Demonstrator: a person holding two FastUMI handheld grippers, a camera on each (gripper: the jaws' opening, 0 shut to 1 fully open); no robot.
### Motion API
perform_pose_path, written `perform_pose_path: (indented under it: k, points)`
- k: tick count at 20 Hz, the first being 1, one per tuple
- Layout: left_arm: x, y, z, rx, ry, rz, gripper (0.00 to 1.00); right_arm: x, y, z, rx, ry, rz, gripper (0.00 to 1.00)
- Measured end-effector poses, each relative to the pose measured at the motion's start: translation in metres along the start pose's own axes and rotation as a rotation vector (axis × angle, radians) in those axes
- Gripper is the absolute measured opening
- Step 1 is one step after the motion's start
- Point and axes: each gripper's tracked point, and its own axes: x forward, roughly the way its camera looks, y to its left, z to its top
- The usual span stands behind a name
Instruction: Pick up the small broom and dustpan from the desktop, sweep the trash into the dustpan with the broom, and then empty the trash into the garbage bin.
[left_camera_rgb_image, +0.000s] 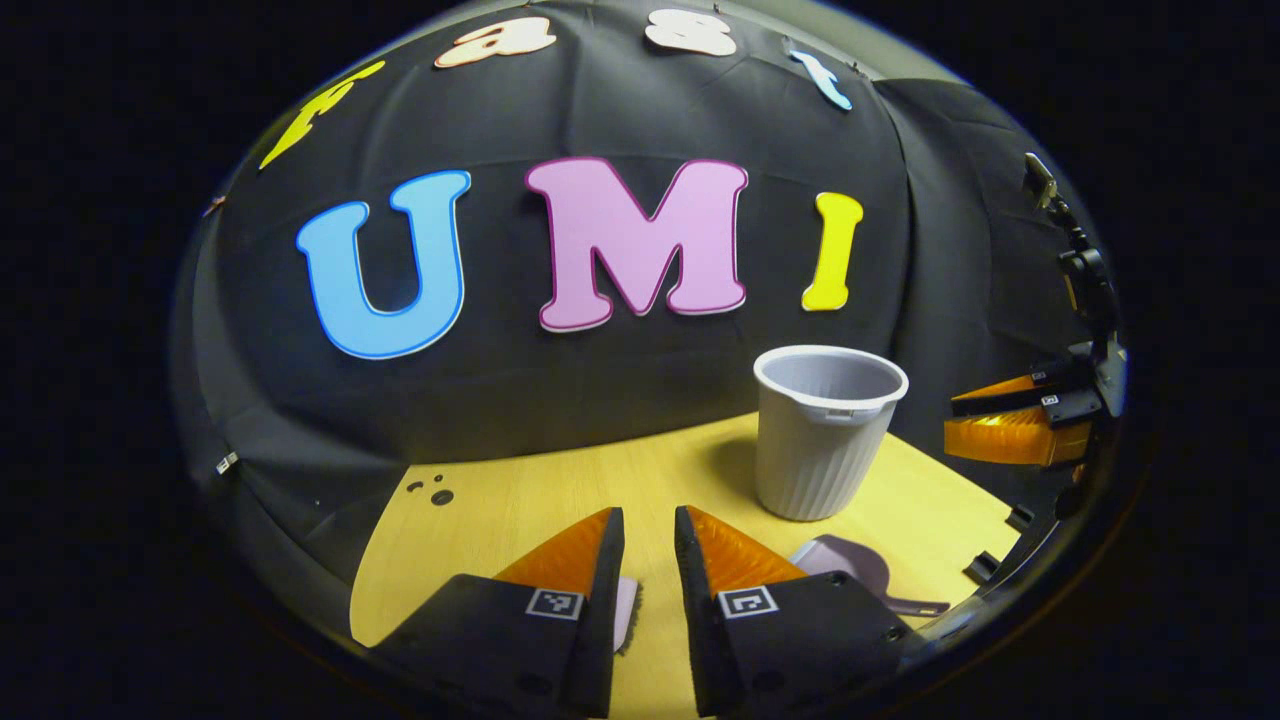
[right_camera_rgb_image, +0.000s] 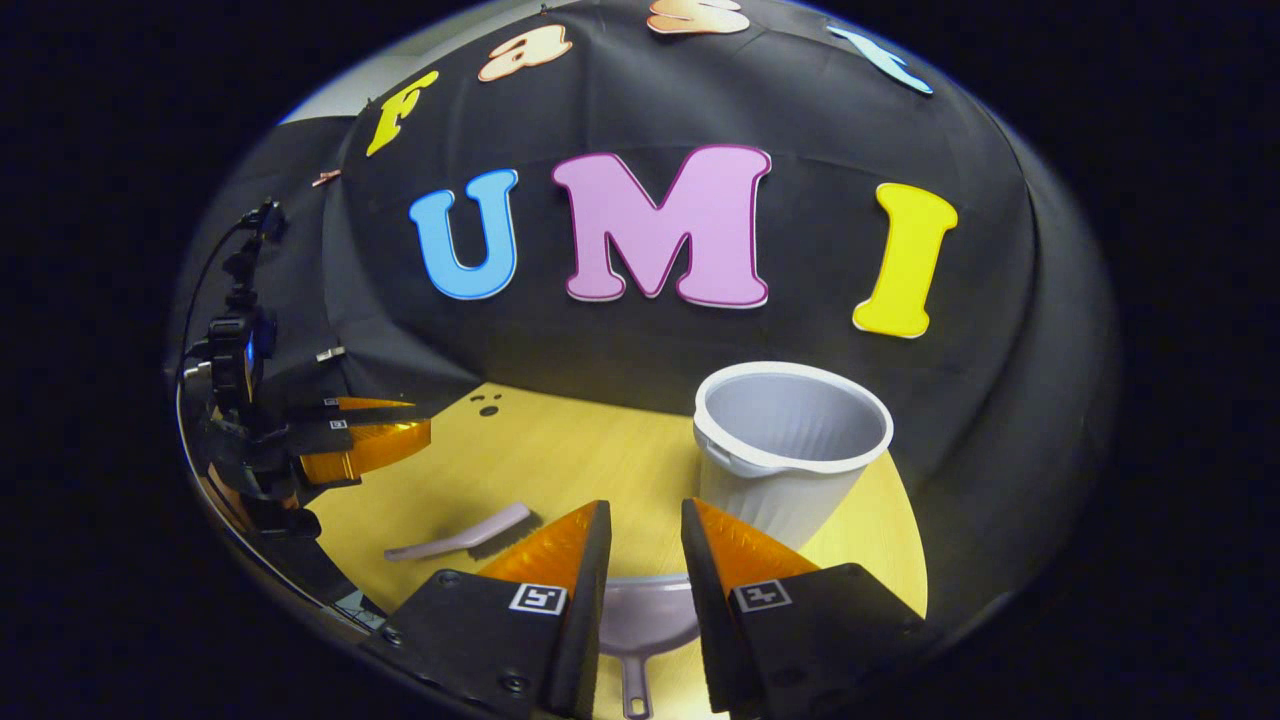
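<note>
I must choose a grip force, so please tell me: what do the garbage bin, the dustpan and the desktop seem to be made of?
The garbage bin looks like thin moulded plastic, matt grey-lilac, with ribbed walls and a rolled rim. The dustpan seems the same smooth plastic, moulded in one piece with its handle. The desktop shows a pale wood grain with a slight sheen, probably laminate or veneer; I cannot tell which.

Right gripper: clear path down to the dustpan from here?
Probably yes. The right gripper hangs open right above the dustpan, which lies flat on the desktop; the garbage bin stands just behind it, a little to the side.
</note>
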Motion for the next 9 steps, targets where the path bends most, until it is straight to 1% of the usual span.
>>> perform_pose_path:
  k: [2, 3, 6, 9]
  points:
    - [-0.002, -0.012, 0.015, -0.028, -0.027, -0.037, 0.35, -0.001, -0.001, 0.012, -0.016, -0.040, -0.001, 0.45]
    - [-0.002, -0.014, 0.020, -0.035, -0.037, -0.043, 0.35, -0.002, -0.002, 0.017, -0.026, -0.054, -0.002, 0.45]
    - [-0.003, -0.012, 0.029, -0.026, -0.056, -0.035, 0.35, -0.001, -0.005, 0.026, -0.031, -0.059, -0.018, 0.46]
    - [-0.003, -0.014, 0.026, -0.030, -0.050, -0.041, 0.35, 0.003, -0.008, 0.024, -0.004, -0.042, -0.028, 0.45]
